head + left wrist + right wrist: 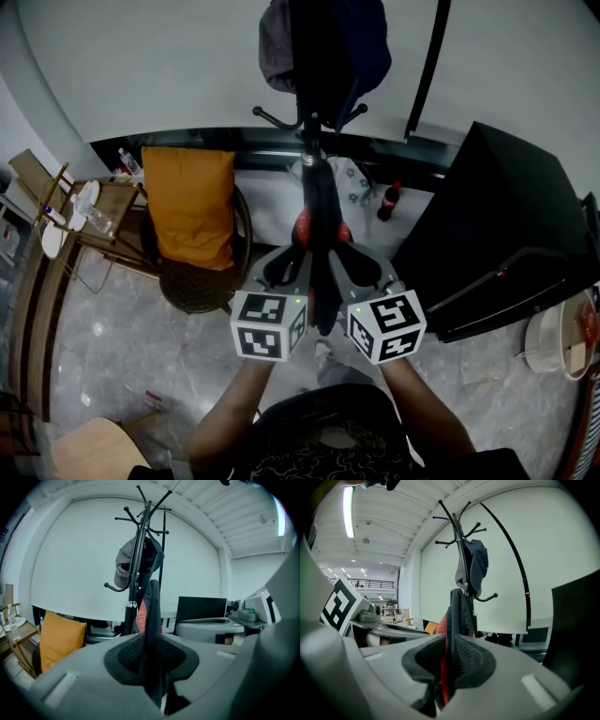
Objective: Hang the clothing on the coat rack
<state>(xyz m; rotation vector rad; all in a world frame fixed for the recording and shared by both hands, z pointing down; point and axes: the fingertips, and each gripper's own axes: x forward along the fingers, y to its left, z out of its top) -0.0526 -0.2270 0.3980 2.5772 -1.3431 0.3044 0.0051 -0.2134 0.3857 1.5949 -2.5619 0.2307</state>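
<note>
Just short of the coat rack (136,541), gripping the black-and-red garment (152,603) tight in left gripper (150,660) and right gripper (447,665) alike; needs lifting level, then looping its top over a bare hook (109,588), clear of the cap (123,571)

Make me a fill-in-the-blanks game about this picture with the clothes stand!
The left tool and the right tool are both shut on a black fabric garment with ____ lining.
The square cushion on the dark round wicker chair is ____.
In the head view, that cushion sits ____ of the tall black metal coat rack, where a grey cap hangs.
Missing words: red, orange, left.
</note>
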